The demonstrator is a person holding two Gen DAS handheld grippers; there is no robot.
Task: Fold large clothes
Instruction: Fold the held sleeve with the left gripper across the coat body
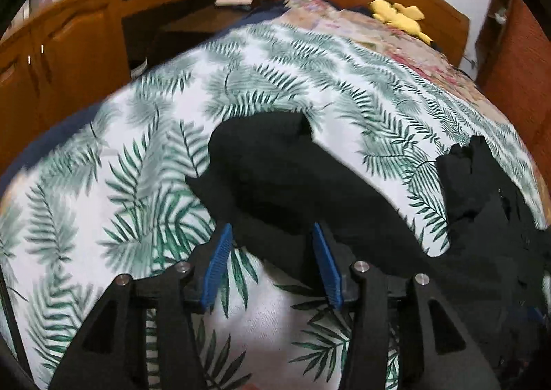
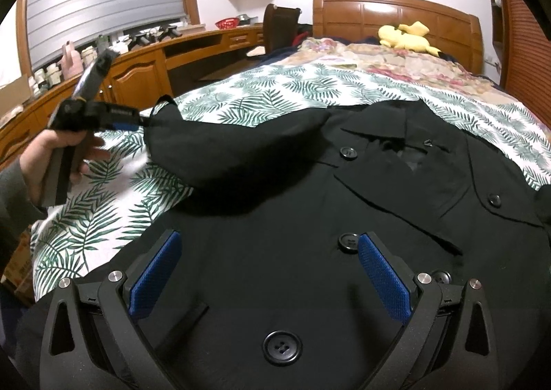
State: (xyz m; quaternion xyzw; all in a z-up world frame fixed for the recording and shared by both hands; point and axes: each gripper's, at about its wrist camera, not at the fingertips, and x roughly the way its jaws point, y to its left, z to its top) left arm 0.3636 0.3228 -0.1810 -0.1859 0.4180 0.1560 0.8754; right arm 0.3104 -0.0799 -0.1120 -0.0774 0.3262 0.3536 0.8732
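1. The right gripper (image 2: pixel 268 273) is the nearest thing. Its two blue pads (image 2: pixel 156 274) stand wide apart, and nothing is pinched between them.
2. This gripper hangs over the near front of a black coat (image 2: pixel 275 204). A big black button (image 2: pixel 282 347) sits right below it, and another button is just beside its right pad.
3. The coat lies flat on a bed sheet (image 2: pixel 103 217) with green leaves on white. The collar is farther off, to the right.
4. The coat's sleeve (image 2: pixel 224 145) reaches out to the left, across the sheet.
5. The left gripper (image 1: pixel 270 235) is partly spread. The edge of the black sleeve lies between its blue pads, but the pads do not squeeze it.
6. In the right wrist view, a hand (image 2: pixel 60 155) holds that left gripper on the left side, right at the sleeve's tip.
7. Far away, a yellow soft toy (image 2: pixel 406 37) rests by the wooden headboard (image 2: pixel 396 11).
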